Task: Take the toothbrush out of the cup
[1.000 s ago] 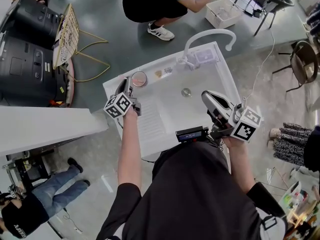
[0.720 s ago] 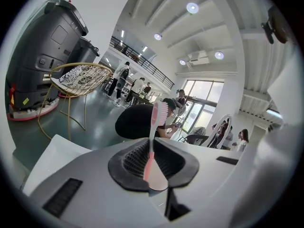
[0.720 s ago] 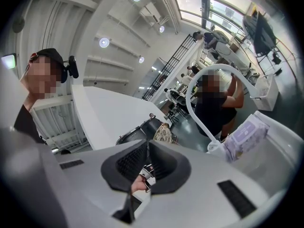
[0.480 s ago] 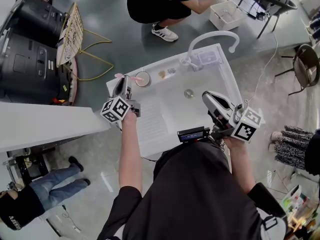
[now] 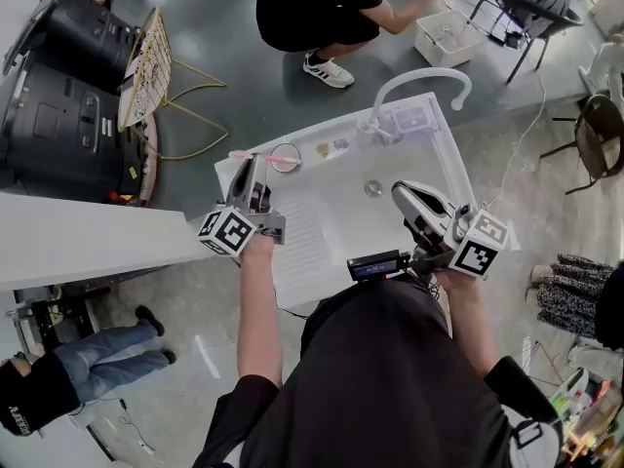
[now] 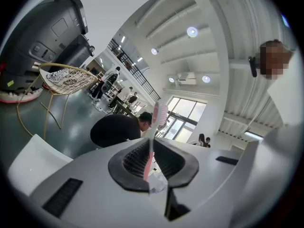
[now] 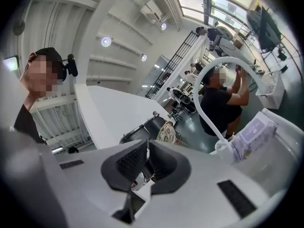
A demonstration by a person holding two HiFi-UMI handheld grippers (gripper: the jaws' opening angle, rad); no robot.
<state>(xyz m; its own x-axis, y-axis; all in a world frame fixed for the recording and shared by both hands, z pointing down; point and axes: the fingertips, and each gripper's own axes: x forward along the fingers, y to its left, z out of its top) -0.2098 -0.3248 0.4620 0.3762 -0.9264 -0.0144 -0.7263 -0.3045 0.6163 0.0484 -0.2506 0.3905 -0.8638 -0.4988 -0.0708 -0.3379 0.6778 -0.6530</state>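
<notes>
While the left gripper (image 5: 253, 167) pinches the toothbrush (image 6: 153, 139), right gripper (image 7: 146, 163) closed empty, lift straight clear of the cup (image 5: 285, 157) at the sink's (image 5: 441, 154) far-left corner.

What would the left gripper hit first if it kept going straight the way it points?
Nothing close, it seems. The left gripper, shut on the toothbrush, aims over open floor; the crouching person in black, far off, is roughly in line.

White sink counter (image 5: 336, 208) bears 1 cup (image 5: 285, 156)

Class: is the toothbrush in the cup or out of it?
Out: the left gripper is shut on the toothbrush; its view shows no cup around the brush.
</notes>
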